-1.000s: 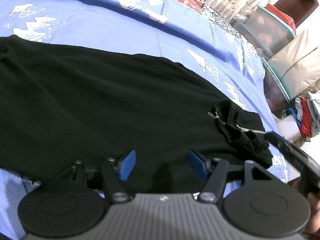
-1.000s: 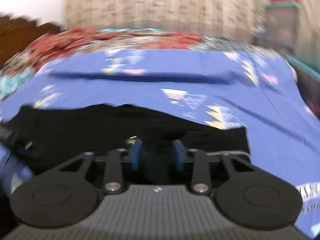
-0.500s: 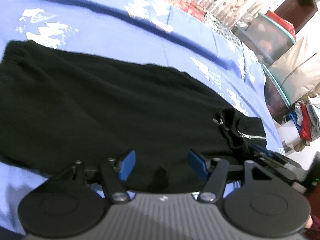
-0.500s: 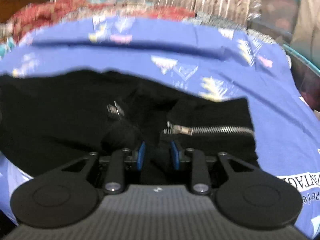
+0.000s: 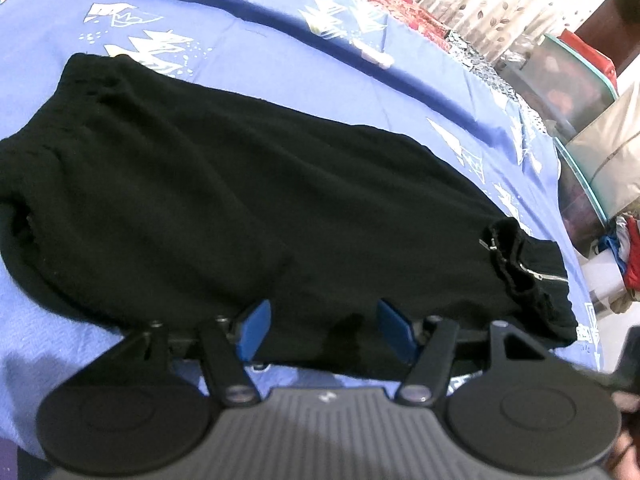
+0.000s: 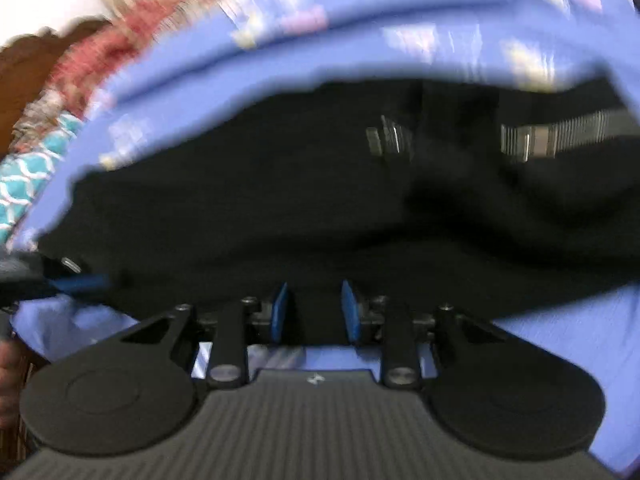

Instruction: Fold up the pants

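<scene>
From the left wrist camera, the black fabric pants (image 5: pixel 240 208) lay spread flat across the blue patterned bedsheet (image 5: pixel 280 60), running from the sheet's left edge toward its right edge, with the near hem just above the near edge of the bed. At the right end a bunched cuff with a silver metal zipper (image 5: pixel 540 276) sat close to the bed's right edge. Beyond that edge stood a clear plastic storage bin with a teal rim (image 5: pixel 568 88) and a pile of coloured clothes (image 5: pixel 624 248); a leaf-print beige curtain (image 5: pixel 480 4) hung behind the far edge. The left gripper (image 5: pixel 324 330) hovered low at the near hem, its blue pads spread wide, released, with nothing between them.

From the right wrist camera, heavily blurred, the pants (image 6: pixel 280 200) filled the middle of the view, and the zipper (image 6: pixel 560 136) showed at upper right. The right gripper (image 6: pixel 314 310) pointed at the near hem, its blue pads narrowly parted; black cloth lay in the gap, but whether it was gripped could not be told. The left gripper's blue fingertip (image 6: pixel 80 282) touched the hem at the left.
</scene>
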A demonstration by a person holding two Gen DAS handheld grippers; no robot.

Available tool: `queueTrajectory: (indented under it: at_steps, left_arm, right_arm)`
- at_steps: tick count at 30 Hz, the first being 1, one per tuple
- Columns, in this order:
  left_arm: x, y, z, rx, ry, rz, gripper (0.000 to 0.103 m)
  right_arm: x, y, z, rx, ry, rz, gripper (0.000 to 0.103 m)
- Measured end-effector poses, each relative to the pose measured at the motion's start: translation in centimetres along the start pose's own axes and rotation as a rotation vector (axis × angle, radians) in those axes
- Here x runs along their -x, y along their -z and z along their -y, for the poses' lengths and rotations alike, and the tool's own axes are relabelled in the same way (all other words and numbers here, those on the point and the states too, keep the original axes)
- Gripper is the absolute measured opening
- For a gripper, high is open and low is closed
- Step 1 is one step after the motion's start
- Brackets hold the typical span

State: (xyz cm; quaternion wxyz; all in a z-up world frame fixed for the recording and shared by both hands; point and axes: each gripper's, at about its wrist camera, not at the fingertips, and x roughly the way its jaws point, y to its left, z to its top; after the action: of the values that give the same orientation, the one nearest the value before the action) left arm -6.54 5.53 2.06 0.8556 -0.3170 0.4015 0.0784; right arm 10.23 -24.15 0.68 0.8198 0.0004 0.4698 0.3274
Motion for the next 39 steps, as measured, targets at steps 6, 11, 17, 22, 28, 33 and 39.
queueTrajectory:
  at_steps: [6, 11, 17, 22, 28, 33, 39]
  left_arm:
    - [1.7, 0.3, -0.1, -0.005, 0.072, 0.026, 0.066]
    - [3.7, 1.0, -0.3, -0.031, 0.105, 0.070, 0.076]
    - [5.3, 1.7, -2.6, 0.045, 0.105, 0.089, 0.076]
    - [5.9, 2.1, -4.5, 0.124, 0.093, 0.104, 0.077]
    - [5.7, 2.2, -5.7, 0.172, 0.088, 0.100, 0.077]
    - [5.5, 2.3, -5.7, 0.167, 0.090, 0.093, 0.077]
    - [5.4, 2.4, -6.2, 0.178, 0.084, 0.092, 0.078]
  right_arm:
    - [1.0, 0.6, -0.5, -0.017, -0.012, 0.024, 0.036]
    - [1.1, 0.7, -0.6, -0.025, -0.008, 0.027, 0.036]
    - [0.9, 0.6, 0.1, -0.018, -0.005, 0.030, 0.036]
    - [0.7, 0.5, -0.1, -0.017, -0.001, 0.030, 0.038]
    - [0.6, 0.5, -0.1, -0.015, 0.000, 0.029, 0.038]
    - [0.6, 0.4, -0.1, -0.014, 0.003, 0.027, 0.038]
    - [1.7, 0.6, 0.0, -0.067, -0.038, 0.067, 0.040]
